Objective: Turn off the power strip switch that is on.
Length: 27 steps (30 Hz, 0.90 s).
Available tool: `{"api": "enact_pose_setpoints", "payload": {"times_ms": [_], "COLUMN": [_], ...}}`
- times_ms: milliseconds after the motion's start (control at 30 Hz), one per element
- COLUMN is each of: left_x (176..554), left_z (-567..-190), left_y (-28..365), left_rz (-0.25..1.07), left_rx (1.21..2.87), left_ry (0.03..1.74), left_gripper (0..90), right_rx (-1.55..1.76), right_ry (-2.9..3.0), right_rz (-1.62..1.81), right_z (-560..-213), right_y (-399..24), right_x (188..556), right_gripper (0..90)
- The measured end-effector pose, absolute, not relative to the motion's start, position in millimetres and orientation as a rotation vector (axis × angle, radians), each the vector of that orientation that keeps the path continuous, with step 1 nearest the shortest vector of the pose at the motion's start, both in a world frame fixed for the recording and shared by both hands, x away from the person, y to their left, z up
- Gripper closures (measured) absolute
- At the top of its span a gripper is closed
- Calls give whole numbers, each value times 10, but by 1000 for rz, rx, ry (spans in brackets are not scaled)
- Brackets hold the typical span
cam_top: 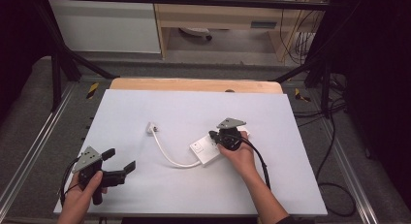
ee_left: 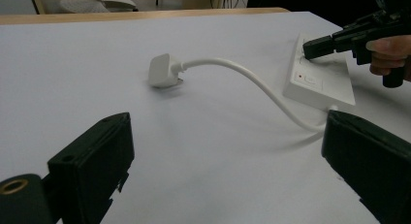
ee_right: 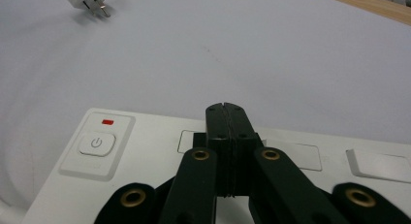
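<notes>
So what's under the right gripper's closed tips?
The right gripper, jaws shut together, sits over the white power strip beside its power button. Whatever part of the strip lies directly under the tips is covered.

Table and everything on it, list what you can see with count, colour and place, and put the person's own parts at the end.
Table: one, white top, wooden strip at the far edge.
Power strip: one, white, right of centre, with a power button and a red light at its cable end.
Cable: one, white, curving from the power strip to the plug.
Plug: one, white, centre-left.
Left gripper: black, open, near left, held off the table's things.
Right gripper: black, shut, over the power strip.
Hands: two, near edge.
</notes>
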<state>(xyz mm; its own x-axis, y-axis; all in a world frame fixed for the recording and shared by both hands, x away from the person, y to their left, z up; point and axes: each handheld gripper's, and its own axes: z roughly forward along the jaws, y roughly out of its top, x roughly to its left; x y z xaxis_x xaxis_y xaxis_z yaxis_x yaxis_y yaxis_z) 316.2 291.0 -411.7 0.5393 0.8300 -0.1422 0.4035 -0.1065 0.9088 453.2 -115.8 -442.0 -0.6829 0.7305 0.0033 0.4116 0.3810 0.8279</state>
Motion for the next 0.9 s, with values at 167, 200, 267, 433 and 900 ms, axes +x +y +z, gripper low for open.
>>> {"api": "enact_pose_setpoints", "payload": {"times_ms": [167, 200, 267, 433, 900], "left_x": [3164, 3164, 3163, 3164, 3167], "left_z": [-4118, -4118, -4118, -4119, -4121], "left_y": [2908, 2908, 2909, 2911, 2909], "left_rz": [503, 504, 504, 503, 504], "left_rx": [1720, 1721, 1720, 1717, 1720], "left_ry": [1041, 1041, 1042, 1043, 1042], "left_gripper": [46, 46, 46, 46, 46], "right_rx": [992, 991, 988, 987, 1024], "right_ry": [2276, 2274, 2274, 2274, 2266], "right_rz": [1216, 1215, 1209, 1205, 1223], "right_z": [-4426, -4427, -4426, -4433, -4449], "right_y": [-1156, -1153, -1149, -1155, -1211], "right_x": [4532, 4532, 4528, 4531, 4553], "right_gripper": [900, 900, 900, 900, 900]}}
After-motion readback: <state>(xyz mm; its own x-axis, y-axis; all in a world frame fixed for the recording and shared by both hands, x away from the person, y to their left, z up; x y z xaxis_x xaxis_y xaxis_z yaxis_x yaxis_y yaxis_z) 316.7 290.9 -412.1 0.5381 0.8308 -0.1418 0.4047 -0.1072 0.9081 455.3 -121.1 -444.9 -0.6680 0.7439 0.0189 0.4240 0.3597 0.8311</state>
